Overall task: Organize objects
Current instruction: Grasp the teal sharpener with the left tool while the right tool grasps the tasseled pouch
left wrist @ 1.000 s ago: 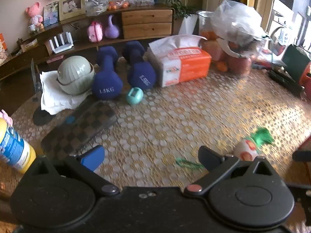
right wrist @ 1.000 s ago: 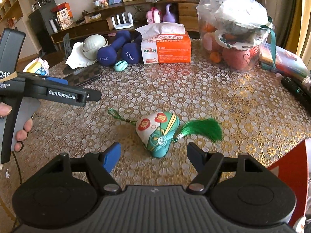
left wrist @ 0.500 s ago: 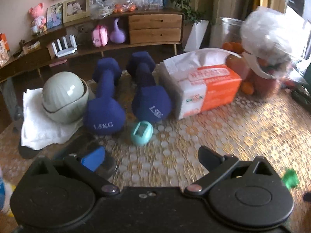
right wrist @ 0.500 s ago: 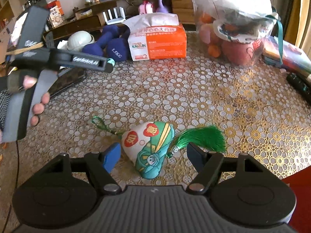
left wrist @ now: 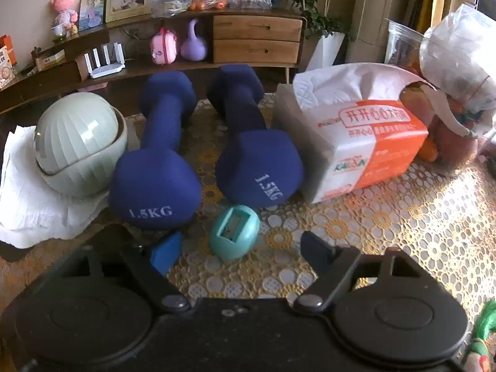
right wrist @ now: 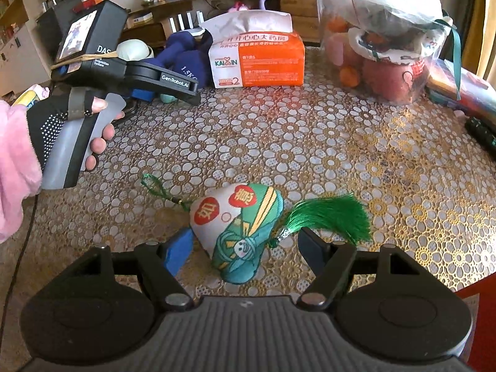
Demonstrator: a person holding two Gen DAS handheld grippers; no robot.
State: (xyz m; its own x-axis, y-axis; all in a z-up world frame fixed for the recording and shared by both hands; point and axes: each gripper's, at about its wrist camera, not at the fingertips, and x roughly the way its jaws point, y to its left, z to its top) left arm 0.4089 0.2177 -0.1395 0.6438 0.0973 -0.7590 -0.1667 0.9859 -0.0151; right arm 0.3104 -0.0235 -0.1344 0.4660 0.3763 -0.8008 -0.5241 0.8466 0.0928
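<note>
Left gripper (left wrist: 240,252), jaws apart and closing, with the teal egg-shaped object (left wrist: 234,232) between the fingertips and slightly ahead of them, not yet touched; it lies on the floral tablecloth (left wrist: 403,232) just in front of two blue dumbbells (left wrist: 260,167). Right gripper (right wrist: 245,249), jaws apart and clear of the embroidered sachet (right wrist: 238,229), whose lower body lies between the fingertips; its green tassel (right wrist: 331,220) trails over the right finger and its cord loop (right wrist: 155,186) runs off to the left. Probable hazards: the egg is smooth and rounded, so pads closing off-centre could squirt it forward against the dumbbells or roll it aside; the left fingertip (left wrist: 166,252) sits near the nearest dumbbell head and may snag it. On the sachet, a grip catching only the tassel would leave the body dangling. Beyond: tissue pack (left wrist: 365,148), pale green round container (left wrist: 74,142)
</note>
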